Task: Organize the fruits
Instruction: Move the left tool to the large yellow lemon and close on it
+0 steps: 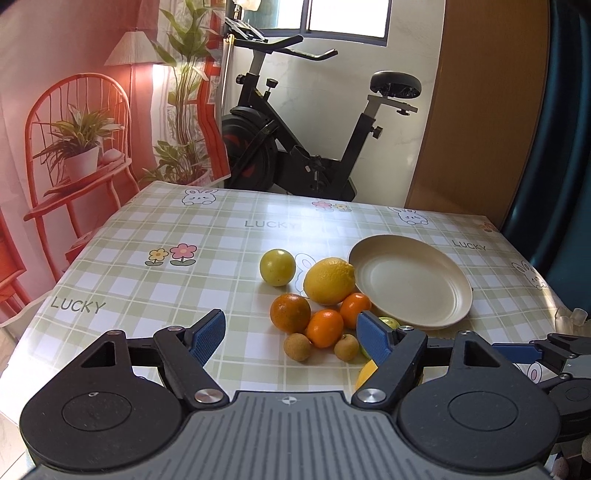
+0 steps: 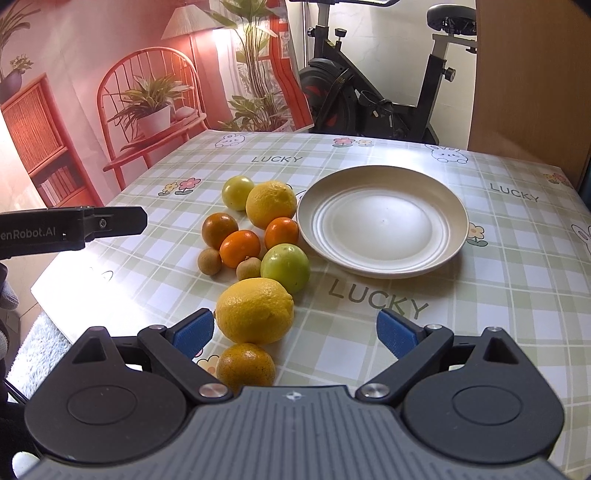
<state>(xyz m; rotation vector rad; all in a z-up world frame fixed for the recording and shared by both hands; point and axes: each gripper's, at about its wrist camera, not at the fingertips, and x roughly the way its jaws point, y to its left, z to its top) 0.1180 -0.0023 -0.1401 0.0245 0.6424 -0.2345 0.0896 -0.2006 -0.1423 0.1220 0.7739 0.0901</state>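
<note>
The tablecloth (image 2: 480, 314) is a pale green-and-white check, printed with pink and yellow flowers and white rabbits. On it — a cream plate (image 2: 382, 254), yellow lemons (image 2: 255, 310), orange tangerines (image 2: 240, 248) and a green fruit (image 2: 285, 267).

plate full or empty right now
Empty: the plate shows only its bare ringed surface, and all the fruit lies on the tablecloth beside it.

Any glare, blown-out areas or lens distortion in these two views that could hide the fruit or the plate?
Left wrist view: window blown out, straight edges bowed by the fisheye, fruit sharp, though the hand-held gripper's finger covers some pieces. Right wrist view: bright glare on the tablecloth behind the plate and a washed-out patch at left; plate and lemon stay readable.
</note>
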